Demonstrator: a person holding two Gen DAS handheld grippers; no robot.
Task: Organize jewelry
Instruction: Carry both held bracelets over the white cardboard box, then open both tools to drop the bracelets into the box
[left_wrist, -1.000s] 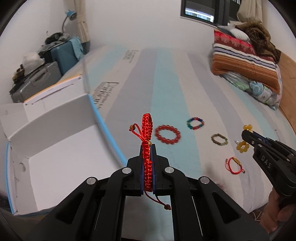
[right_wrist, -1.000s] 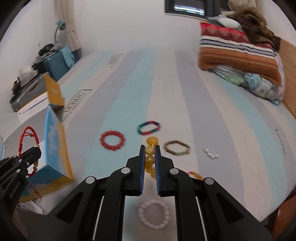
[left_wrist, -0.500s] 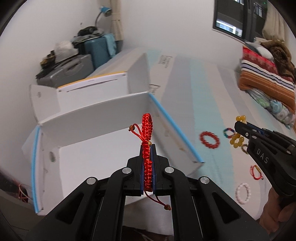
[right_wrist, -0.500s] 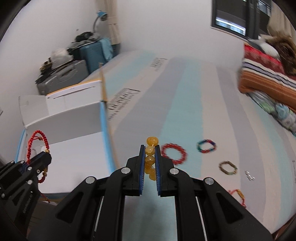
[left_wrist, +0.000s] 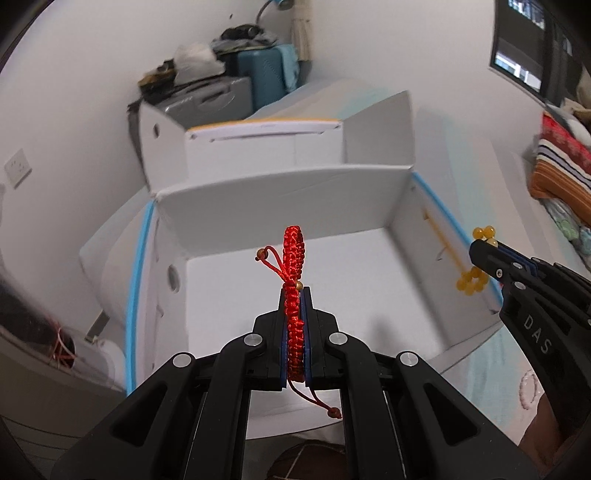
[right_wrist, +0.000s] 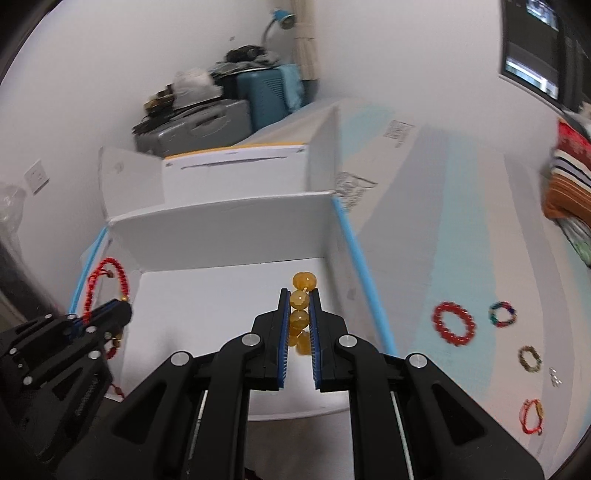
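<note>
**Over the open white box, each gripper carries a bracelet**

Above the white cardboard box (left_wrist: 332, 280) with blue-edged walls, both grippers hang with their loads over its bare floor. The left gripper (left_wrist: 295, 295) has its jaws closed on a red braided cord bracelet (left_wrist: 293, 258); the band stands on edge between the blue pads, its upper loop rising clear of the fingertips, and a thin tail with a small bead hangs below the jaws. From the right wrist view the same bracelet shows at the left, looping up out of the black fingers near the box's left wall.

The right gripper (right_wrist: 298, 301) clamps a yellow amber-like beaded bracelet (right_wrist: 301, 295). Several round beads sit in a line between the pads, one bead pokes out past the fingertips, and the rest drops below the jaws. In the left wrist view this gripper is near the box's right wall, beads showing above and beneath its tip.

On the striped blue and grey bed cover (right_wrist: 461, 229) to the right of the box lie a red beaded bracelet (right_wrist: 453, 323), a multicoloured beaded bracelet (right_wrist: 501, 314), a dark green beaded bracelet (right_wrist: 529, 358) and a thin red string bracelet (right_wrist: 532, 415), all well apart from the grippers.
</note>
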